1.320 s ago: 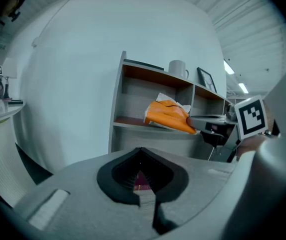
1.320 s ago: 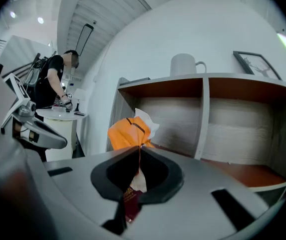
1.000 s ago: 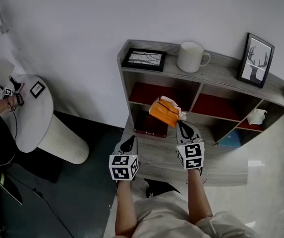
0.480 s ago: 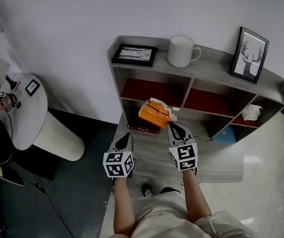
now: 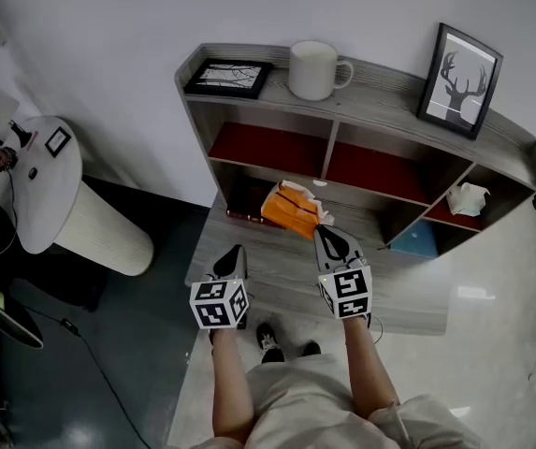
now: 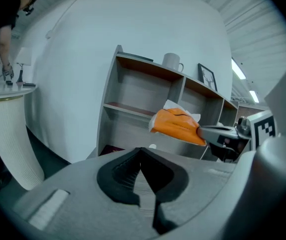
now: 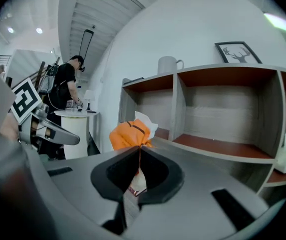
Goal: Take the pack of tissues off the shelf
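Observation:
The orange pack of tissues (image 5: 291, 210), with white tissue sticking out of its top, hangs in the air in front of the grey shelf unit (image 5: 370, 92), clear of its cubbies. My right gripper (image 5: 324, 232) is shut on the pack's near end. In the right gripper view the pack (image 7: 129, 134) is pinched at the tip of the right gripper (image 7: 140, 149). My left gripper (image 5: 235, 255) is low and to the left of the pack, shut and holding nothing. In the left gripper view the left gripper (image 6: 142, 151) is shut, and the pack (image 6: 177, 126) shows to the right.
On the shelf top are a flat picture frame (image 5: 227, 77), a white mug (image 5: 312, 69) and a standing deer picture (image 5: 458, 79). A red book (image 5: 244, 215), a blue box (image 5: 415, 241) and a crumpled white thing (image 5: 466, 198) sit in cubbies. At the left is a round white table (image 5: 38, 185).
My right gripper has drawn the orange pack back and down from the shelf's middle cubby. The left gripper stayed shut beside it. The head view has shifted, so the shelf sits higher.

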A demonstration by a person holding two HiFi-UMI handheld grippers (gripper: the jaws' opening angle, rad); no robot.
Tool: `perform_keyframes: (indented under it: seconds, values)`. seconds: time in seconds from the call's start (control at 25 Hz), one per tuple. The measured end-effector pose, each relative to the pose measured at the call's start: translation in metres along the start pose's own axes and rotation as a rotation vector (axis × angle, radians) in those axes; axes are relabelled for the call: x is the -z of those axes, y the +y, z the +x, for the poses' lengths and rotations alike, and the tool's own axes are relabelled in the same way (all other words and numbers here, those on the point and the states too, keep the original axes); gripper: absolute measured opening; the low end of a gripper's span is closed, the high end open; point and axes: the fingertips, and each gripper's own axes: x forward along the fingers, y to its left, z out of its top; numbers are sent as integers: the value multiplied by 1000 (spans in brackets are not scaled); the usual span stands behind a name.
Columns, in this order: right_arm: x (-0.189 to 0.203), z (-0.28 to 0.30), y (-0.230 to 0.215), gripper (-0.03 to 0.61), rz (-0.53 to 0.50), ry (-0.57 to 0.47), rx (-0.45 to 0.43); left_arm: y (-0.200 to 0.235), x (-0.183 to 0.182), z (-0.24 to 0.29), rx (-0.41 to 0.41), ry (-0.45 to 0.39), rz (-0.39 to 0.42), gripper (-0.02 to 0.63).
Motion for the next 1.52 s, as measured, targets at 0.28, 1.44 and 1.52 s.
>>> perform_keyframes:
  seconds: [0.28, 1.44, 1.52]
  values:
    - [24, -31, 4, 21, 62, 5, -64, -35, 22, -33, -46, 5, 21, 8]
    - [106, -105, 19, 21, 164, 78, -245, -119, 84, -57, -15, 27, 92, 8]
    - [104, -103, 18, 21, 171, 70, -241, -119, 83, -57, -14, 31, 107, 8]
